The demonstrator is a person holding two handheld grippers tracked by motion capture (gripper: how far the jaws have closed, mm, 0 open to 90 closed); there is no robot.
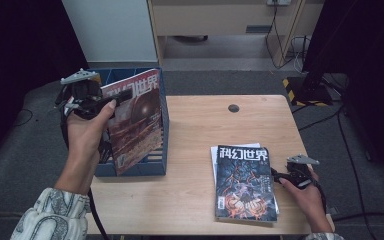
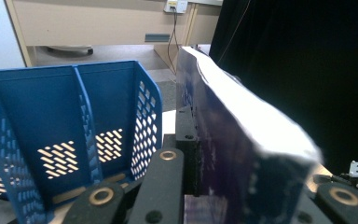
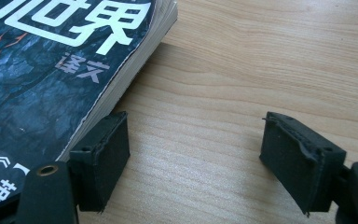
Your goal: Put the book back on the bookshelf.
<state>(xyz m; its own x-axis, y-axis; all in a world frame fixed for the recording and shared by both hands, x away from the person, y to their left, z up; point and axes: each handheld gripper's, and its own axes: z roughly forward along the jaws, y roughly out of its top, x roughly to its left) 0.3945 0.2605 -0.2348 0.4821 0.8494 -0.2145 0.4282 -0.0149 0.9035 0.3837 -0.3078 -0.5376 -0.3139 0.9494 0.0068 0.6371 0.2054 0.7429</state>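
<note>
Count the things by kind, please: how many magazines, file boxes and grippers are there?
Magazines: 2, one red held over the box, one dark lying on the table
File boxes: 1, blue
Grippers: 2, left gripper and right gripper
Total: 5

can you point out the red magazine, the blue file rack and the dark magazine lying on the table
red magazine (image 1: pixel 136 117), high view, middle of its front cover
blue file rack (image 2: pixel 51 116), left gripper view, perforated inner wall
dark magazine (image 1: pixel 245 182), high view, centre of its cover
</note>
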